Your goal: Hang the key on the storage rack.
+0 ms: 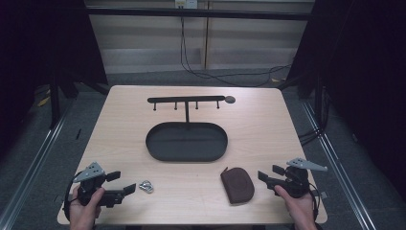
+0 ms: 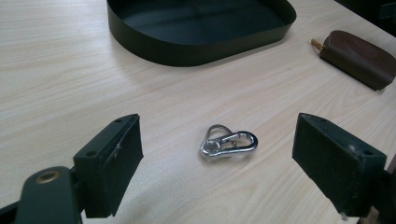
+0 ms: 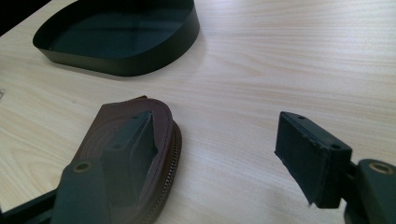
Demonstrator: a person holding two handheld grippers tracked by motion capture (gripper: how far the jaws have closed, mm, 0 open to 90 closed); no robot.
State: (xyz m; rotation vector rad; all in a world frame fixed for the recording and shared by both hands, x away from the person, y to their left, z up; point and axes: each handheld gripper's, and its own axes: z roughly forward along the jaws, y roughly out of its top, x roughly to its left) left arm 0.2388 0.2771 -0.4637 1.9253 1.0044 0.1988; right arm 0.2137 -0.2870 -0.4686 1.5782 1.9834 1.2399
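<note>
One pale wood table, dark room around.

Brown pouch half covered by the right gripper's near jaw at seven o'clock, tray cut by the top edge at twelve in the left gripper view, snap hook too small to read from above, forearms cropped at six
</note>
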